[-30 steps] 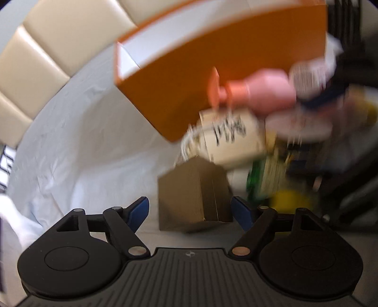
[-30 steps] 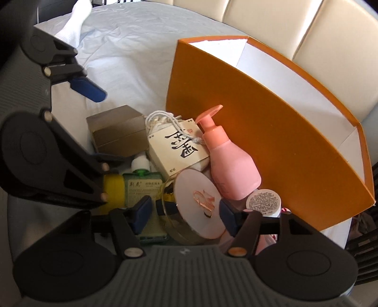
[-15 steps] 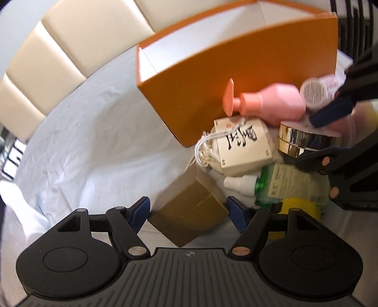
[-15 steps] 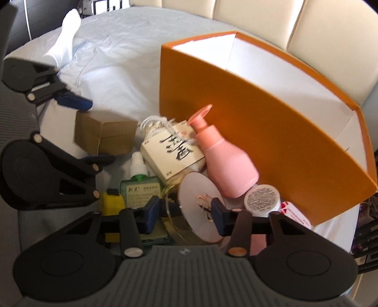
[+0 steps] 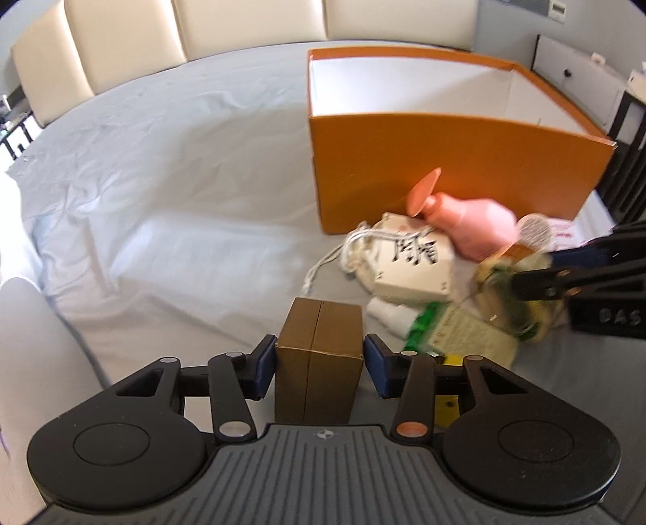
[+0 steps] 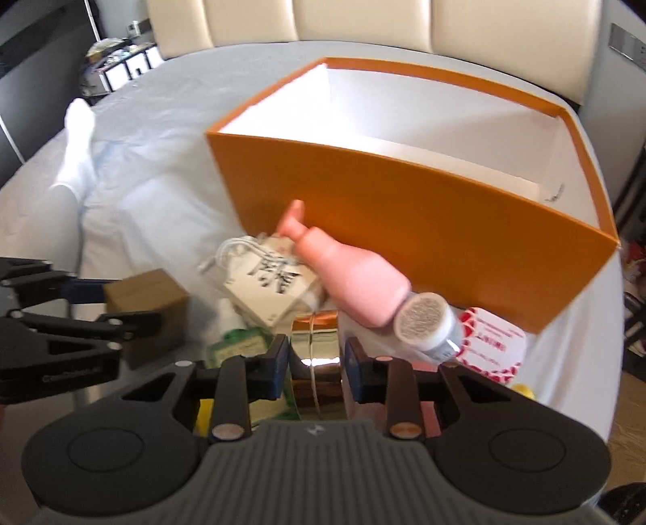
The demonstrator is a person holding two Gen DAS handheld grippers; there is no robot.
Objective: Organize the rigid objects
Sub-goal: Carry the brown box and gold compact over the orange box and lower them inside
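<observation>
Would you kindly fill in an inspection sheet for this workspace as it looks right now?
Surface: bed with a wrinkled white sheet.
Job's things: open orange box, inside looks empty; brown carton; gold round tin; pink pump bottle lying against the box wall; cream box with black characters; green bottle; white-capped jar.
Clutter: red-and-white card; a white-socked foot.
Grippers: left gripper jaws closing, pads on the brown carton; right gripper jaws closing on the gold tin.
Cables: white cord by the cream box.
Surroundings: padded cream headboard.
</observation>
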